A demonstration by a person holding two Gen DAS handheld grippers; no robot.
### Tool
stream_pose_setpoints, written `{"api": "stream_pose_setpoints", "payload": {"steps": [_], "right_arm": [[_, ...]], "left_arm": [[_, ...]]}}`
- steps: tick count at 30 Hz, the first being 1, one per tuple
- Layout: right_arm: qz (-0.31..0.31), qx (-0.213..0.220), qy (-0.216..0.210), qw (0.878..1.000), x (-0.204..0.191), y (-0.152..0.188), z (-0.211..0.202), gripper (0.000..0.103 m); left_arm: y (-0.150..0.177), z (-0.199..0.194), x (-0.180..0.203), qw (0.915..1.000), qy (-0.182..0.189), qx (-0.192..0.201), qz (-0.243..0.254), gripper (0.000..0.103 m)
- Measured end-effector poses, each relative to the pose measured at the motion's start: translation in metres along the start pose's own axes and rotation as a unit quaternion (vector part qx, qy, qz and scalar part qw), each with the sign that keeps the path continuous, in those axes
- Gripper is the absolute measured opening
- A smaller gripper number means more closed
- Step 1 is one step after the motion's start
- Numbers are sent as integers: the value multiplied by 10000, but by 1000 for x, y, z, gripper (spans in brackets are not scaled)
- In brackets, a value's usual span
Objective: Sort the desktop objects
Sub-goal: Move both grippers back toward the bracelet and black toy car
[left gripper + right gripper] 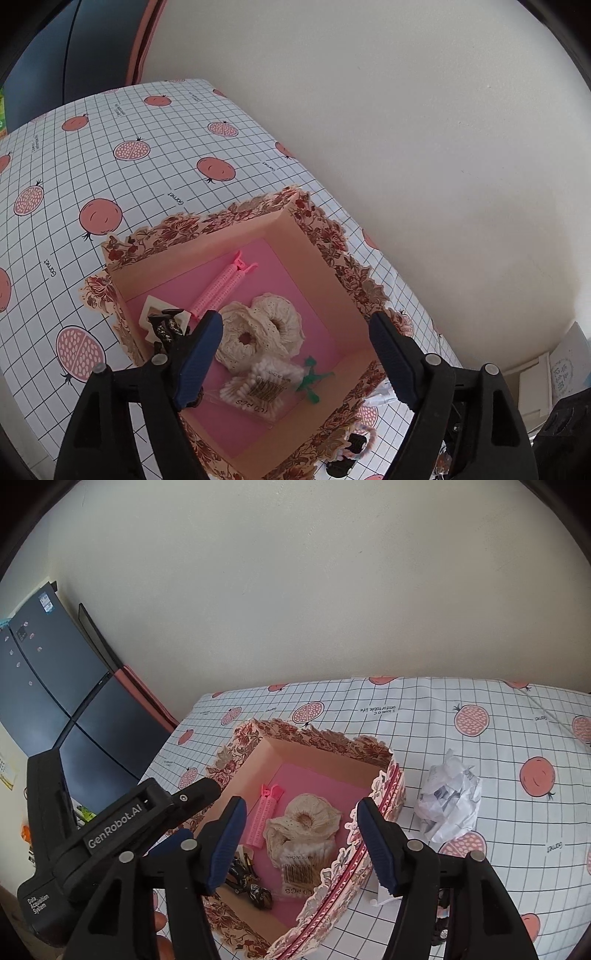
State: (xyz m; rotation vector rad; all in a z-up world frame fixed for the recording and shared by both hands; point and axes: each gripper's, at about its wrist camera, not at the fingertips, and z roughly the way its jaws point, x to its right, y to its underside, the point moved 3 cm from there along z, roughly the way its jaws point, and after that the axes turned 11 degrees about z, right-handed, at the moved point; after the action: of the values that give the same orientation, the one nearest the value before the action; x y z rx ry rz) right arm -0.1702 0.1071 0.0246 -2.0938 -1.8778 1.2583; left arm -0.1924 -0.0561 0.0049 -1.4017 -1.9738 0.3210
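A square box (325, 258) with pink inner walls, a pink floor and a red floral scalloped rim stands on the desk (110, 173), which is covered by a grid-patterned cloth printed with pomegranates; the box sits close to the desk's edge that runs along the white wall (406, 129).

Inside the box lie a pink hair roller clip (227, 286) toward the far side, two cream lace scrunchies (258, 332) in the middle, a clear packet of cotton swabs (258, 387) nearer the cameras, a small green piece (312, 376) beside the packet, and a dark patterned hair clip (166, 328) with a white card piece (153, 310) at the left wall.

The left gripper (295, 362) hovers over the box with its blue-padded fingers (199, 362) wide apart and nothing between the pads. The right gripper (299, 845) also hangs above the box, its fingers (227, 842) apart and empty.

Outside the box, a crumpled ball of white paper (448, 805) lies on the cloth just beside the box's right wall in the right wrist view. A dark refrigerator (55, 701) stands beyond the desk's left end.
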Motion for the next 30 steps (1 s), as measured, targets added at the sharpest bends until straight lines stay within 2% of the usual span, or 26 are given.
{"api": "stream_pose_setpoints", "payload": {"steps": [8, 25, 27, 30], "right_arm": [[182, 285, 69, 9994, 16, -14, -31, 79], [327, 703, 177, 9968, 47, -33, -84, 86], [339, 761, 207, 9963, 51, -35, -89, 95], [393, 839, 195, 9955, 58, -37, -98, 98]], "left_arm": [[1, -18, 37, 9985, 76, 172, 511, 92], [12, -36, 83, 9942, 289, 310, 992, 92], [14, -38, 88, 9937, 307, 335, 1028, 92], [16, -40, 96, 9926, 388, 364, 1095, 93]]}}
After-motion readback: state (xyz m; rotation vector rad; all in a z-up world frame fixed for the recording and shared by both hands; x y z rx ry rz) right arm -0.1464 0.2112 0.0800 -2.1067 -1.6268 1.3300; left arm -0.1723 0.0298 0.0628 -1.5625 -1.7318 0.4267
